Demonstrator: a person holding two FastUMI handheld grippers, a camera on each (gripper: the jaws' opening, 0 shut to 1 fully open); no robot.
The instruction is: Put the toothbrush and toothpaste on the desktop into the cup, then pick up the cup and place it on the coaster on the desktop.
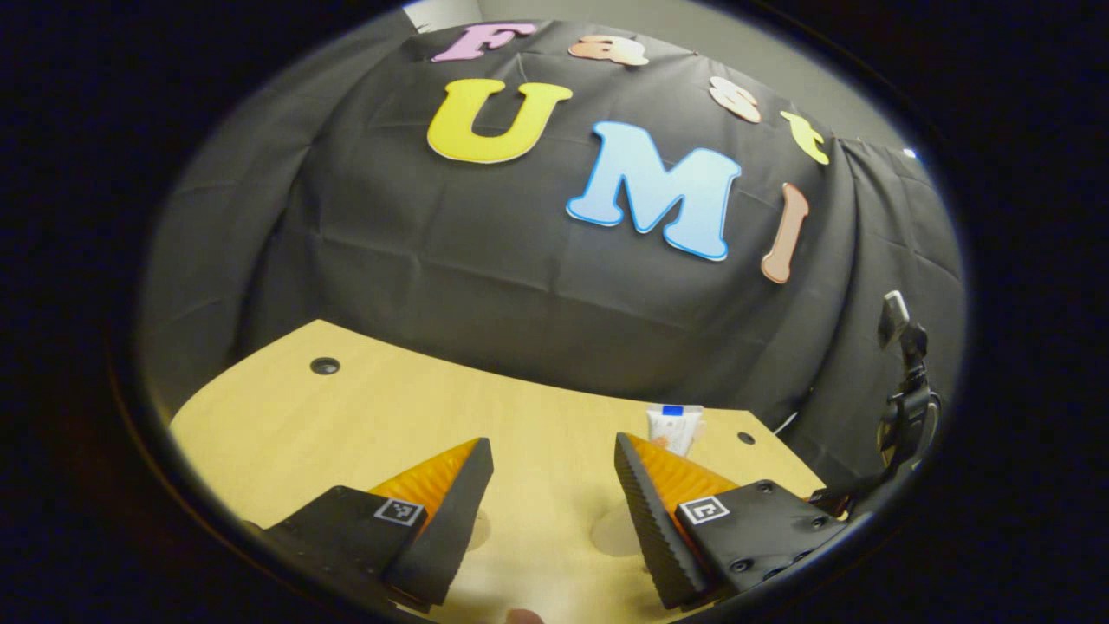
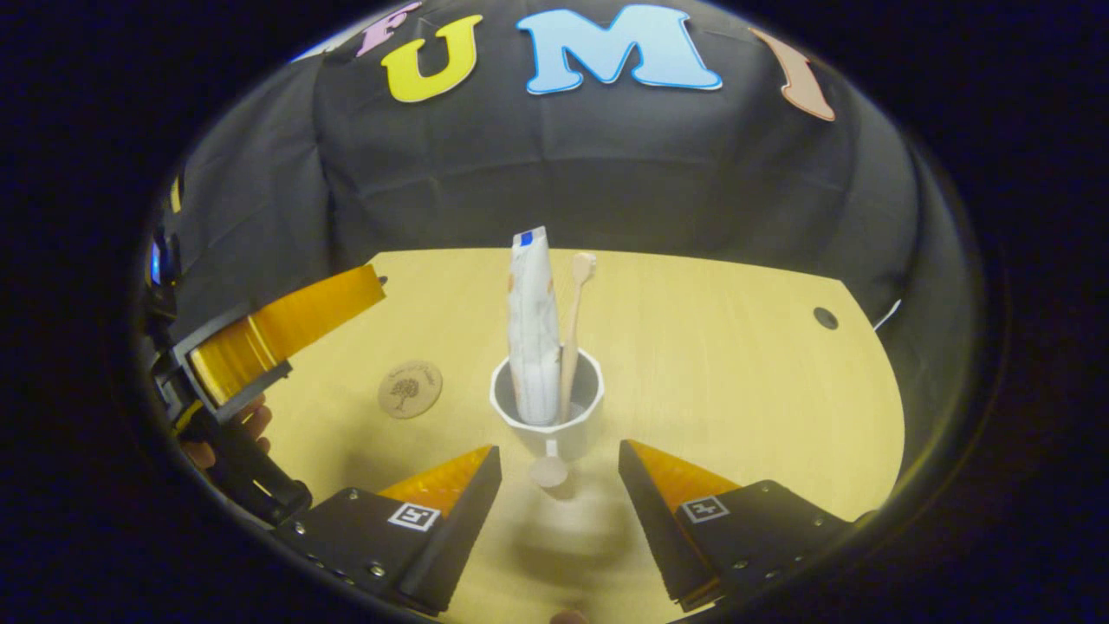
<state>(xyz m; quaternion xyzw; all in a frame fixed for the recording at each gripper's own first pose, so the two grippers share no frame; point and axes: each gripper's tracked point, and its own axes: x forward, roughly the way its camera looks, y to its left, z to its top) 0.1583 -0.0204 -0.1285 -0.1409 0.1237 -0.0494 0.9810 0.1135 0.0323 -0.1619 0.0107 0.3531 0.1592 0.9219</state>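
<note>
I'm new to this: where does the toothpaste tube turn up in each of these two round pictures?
Left gripper view: the top of the toothpaste tube peeks up low and right of centre, just beyond that gripper's right finger.
Right gripper view: the toothpaste tube stands upright in the white cup at the centre, beside the toothbrush.
Shared landmark: the wooden desktop against the black cloth wall.
</note>
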